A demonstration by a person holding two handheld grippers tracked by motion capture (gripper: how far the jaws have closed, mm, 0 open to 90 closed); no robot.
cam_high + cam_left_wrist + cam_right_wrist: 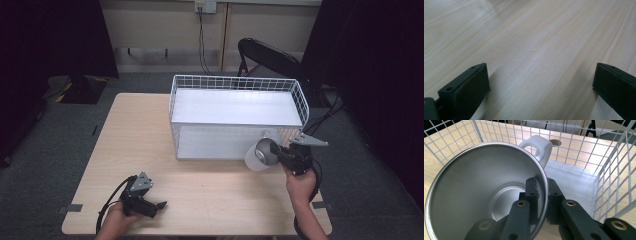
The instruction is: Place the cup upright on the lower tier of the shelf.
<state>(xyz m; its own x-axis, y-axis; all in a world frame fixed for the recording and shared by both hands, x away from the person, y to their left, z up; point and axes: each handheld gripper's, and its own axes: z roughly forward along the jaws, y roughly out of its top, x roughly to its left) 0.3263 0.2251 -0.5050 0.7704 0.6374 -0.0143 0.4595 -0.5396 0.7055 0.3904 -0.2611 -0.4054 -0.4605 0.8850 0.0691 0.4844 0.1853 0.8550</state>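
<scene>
A white mug [261, 155] with a steel inside hangs tipped on its side in front of the white wire rack [235, 82]. My right gripper [278, 150] is shut on the mug's rim [543, 192], one jaw inside and one outside. The mug's white handle [537, 147] points toward the rack's mesh. My left gripper [159, 206] rests low over the wooden table [135, 140] near its front left edge. Its jaws stand wide apart with bare wood between them [541, 77].
The wire rack has a solid white upper shelf [235, 106] and a lower level open at the front. A black chair [267, 57] stands behind the table. Dark curtains hang at both sides, and a cable [202, 45] runs down the back wall.
</scene>
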